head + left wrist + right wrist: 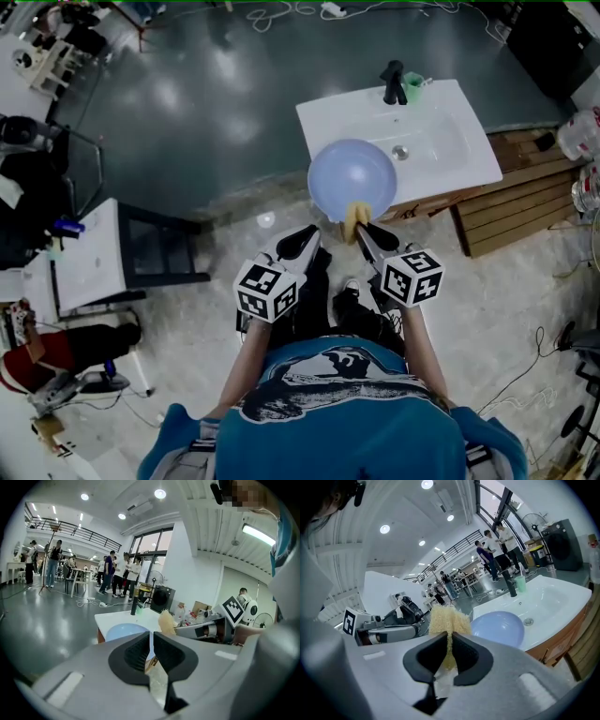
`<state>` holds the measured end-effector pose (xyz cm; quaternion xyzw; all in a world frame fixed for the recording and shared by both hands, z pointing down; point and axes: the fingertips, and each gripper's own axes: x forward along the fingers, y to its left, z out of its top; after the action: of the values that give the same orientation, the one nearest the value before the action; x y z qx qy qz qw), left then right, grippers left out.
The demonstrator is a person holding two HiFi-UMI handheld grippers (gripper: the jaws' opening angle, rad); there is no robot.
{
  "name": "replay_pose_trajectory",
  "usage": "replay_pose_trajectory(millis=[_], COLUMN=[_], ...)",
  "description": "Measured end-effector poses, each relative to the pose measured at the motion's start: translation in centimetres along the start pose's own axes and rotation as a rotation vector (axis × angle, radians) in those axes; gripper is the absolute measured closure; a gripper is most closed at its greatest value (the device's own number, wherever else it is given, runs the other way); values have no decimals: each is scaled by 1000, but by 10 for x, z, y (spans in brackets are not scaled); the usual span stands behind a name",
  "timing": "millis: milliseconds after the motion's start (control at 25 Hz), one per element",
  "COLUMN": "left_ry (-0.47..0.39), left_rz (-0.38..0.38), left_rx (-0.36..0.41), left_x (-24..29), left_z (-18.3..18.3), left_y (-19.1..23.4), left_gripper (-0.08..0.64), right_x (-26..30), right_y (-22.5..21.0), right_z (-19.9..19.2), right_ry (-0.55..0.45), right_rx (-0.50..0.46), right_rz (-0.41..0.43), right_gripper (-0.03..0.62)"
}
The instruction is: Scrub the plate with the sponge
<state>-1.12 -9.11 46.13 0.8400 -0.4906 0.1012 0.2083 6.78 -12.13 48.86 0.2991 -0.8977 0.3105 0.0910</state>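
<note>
Okay, held sponge [444, 618] pinched tight in right gripper [450, 639], left gripper [151, 640] cracked open, empty; needed blue plate [352, 176] steadied at sink's [450, 141] front edge before scrubbing.

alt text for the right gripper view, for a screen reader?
The right gripper is shut on a yellow sponge, whose ragged top sticks up above the jaws. Beyond it, to the right, a pale blue plate shows against the front of a white sink, with people standing far behind.

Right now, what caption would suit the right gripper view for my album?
Right tool clamps a yellow sponge, blue plate waiting at the white sink's edge.
</note>
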Motion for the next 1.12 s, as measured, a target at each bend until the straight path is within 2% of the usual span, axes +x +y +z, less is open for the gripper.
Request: replay_pose_trajectory(millis=[160,400,600,760,840,1000,1120], left_ry=[37,118,261,406,450,503,482], left_rz=[-14,-4,-58,-127,-145,-157,-189], left_rx=[-11,-13,-55,-113,-120,-180,-239], left_x=[15,54,96,125,138,156,164], left_z=[-3,-7,-30,-61,-70,-92,-94], left_y=[25,87,134,152,159,169,168], left_gripper=[497,465,409,333,331,418,447], right_x=[15,53,101,149,173,207,217], right_y=[-11,-37,-62,-81,-89,-101,-112], right_z=[5,19,32,29,23,-1,-19], right_ry=[2,38,92,177,234,352,430], right_rx=[8,5,-14,-40,-50,-59,-62], right_rz=[-32,-89,-146,-180,-191,-213,-243], right_gripper=[563,563,563,563,563,563,563])
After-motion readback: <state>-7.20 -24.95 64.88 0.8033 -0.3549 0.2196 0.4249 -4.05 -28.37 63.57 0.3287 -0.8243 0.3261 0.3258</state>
